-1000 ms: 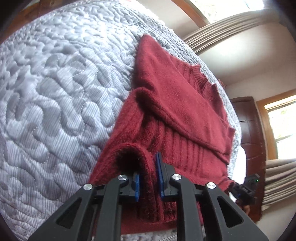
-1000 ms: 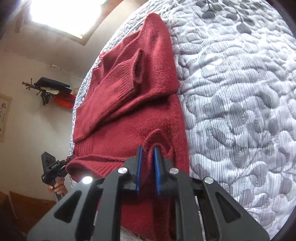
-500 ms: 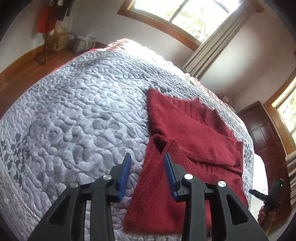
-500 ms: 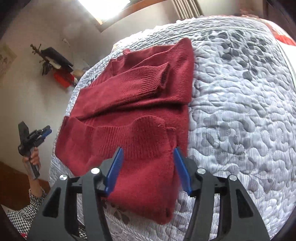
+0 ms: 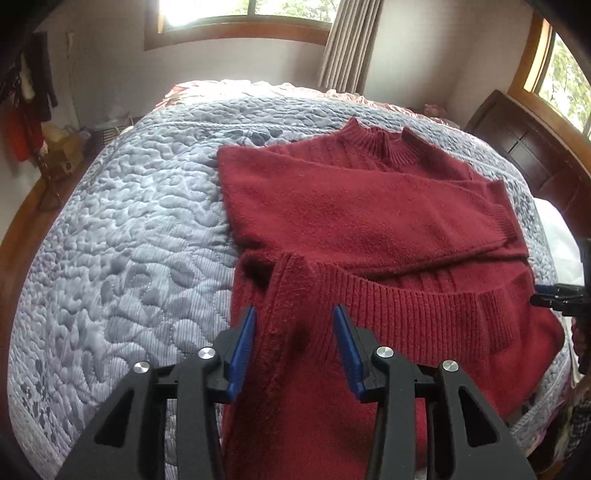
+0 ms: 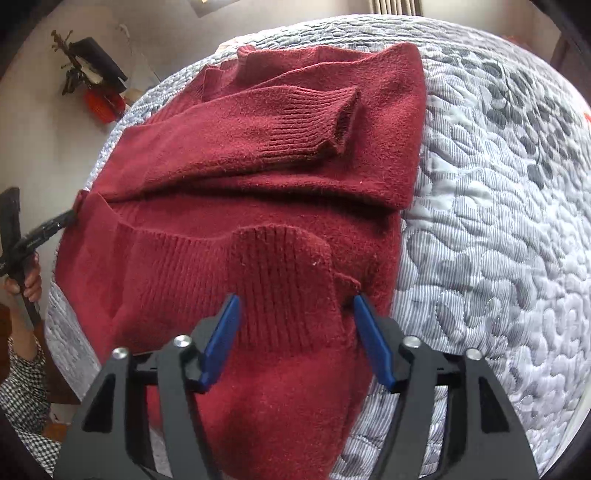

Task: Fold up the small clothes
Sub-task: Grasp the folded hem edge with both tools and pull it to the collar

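daylight from window, blown out | soft shadows | fisheye edges bent, dark corners | sharp

One red sweater at centre frame, one grey quilted bed beneath. Two claws: left claw at bottom, right claw at bottom. Two windows, upper left and upper right. One curtain.

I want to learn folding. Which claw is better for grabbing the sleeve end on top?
Right. The sleeve end lies on the right claw's side of the sweater; the left claw hovers over the far side.
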### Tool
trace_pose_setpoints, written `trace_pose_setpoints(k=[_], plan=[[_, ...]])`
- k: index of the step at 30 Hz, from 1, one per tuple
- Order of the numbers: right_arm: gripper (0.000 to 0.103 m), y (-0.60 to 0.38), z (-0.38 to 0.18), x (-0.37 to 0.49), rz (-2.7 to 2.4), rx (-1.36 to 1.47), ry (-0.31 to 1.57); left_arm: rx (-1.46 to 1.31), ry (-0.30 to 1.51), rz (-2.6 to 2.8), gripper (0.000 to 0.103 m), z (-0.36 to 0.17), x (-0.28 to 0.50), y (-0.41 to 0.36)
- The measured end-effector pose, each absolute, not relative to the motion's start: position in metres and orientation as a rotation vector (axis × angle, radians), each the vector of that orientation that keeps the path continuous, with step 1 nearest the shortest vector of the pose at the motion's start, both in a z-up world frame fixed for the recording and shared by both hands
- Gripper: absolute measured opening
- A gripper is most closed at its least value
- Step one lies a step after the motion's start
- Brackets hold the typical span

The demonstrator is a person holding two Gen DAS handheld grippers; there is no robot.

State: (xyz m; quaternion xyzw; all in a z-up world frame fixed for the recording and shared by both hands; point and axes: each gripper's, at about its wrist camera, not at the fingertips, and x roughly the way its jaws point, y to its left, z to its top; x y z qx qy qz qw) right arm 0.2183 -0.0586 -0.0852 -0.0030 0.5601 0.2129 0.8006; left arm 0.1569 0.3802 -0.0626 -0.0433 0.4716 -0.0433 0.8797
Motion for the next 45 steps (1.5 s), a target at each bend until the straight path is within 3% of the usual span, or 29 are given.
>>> trace_pose_setpoints(k=[1, 2, 3, 4, 9, 14, 15, 17, 19, 34, 45], plan=[[0.046, -0.057, -0.085, 0.218, 0.455, -0.026, 1.197, -0.073, 0.982, -0.091, 0.043, -0.063, 0.157, 0.377], [0.039, -0.054, -0.085, 0.217, 0.465, -0.036, 1.193, -0.06, 0.979, -0.085, 0.036, -0.063, 0.157, 0.374], [0.024, -0.052, -0.084, 0.216, 0.482, -0.041, 1.191, -0.049, 0.974, -0.087, 0.029, -0.063, 0.156, 0.372], [0.015, -0.052, -0.084, 0.215, 0.495, -0.038, 1.192, -0.039, 0.973, -0.089, 0.014, -0.063, 0.156, 0.37], [0.017, -0.044, -0.081, 0.208, 0.546, -0.072, 1.162, -0.001, 0.949, -0.095, 0.008, -0.062, 0.147, 0.363], [0.029, -0.044, -0.09, 0.216, 0.519, -0.044, 1.186, 0.046, 0.983, -0.091, 0.015, -0.078, 0.154, 0.354], [0.028, -0.044, -0.091, 0.218, 0.523, -0.037, 1.187, 0.047, 0.992, -0.087, 0.015, -0.081, 0.157, 0.354], [0.015, -0.042, -0.092, 0.217, 0.544, -0.03, 1.184, 0.048, 0.995, -0.078, 0.011, -0.084, 0.159, 0.353], [0.013, -0.044, -0.088, 0.214, 0.552, -0.025, 1.171, 0.039, 0.978, -0.075, 0.007, -0.08, 0.155, 0.355], [0.012, -0.077, -0.015, 0.22, 0.584, 0.126, 0.923, -0.142, 0.707, 0.003, 0.006, -0.009, 0.146, 0.387], [0.012, -0.065, 0.02, 0.352, 0.473, 0.177, 0.876, -0.163, 0.629, 0.104, 0.006, 0.022, 0.278, 0.399]])
